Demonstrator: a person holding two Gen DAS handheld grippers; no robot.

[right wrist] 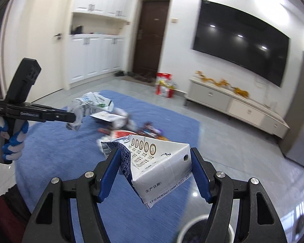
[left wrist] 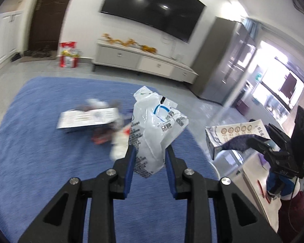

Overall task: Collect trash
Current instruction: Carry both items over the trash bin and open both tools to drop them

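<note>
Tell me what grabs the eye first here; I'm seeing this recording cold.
Up front, each gripper is shut on a piece of trash: the left gripper pinches a crumpled white plastic bag, the right gripper a flattened milk carton. Behind them, a trash pile litters the blue rug, under a big dark wall TV.

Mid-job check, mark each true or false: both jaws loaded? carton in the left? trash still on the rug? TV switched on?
1. Both grippers hold trash. True: the left gripper grips a white plastic bag, and the right gripper grips a milk carton.
2. The carton is in the left jaws. False: it is in the right.
3. More trash lies on the blue rug. True: a flat box and wrappers remain.
4. The wall TV shows a picture. False: its screen is dark.
</note>
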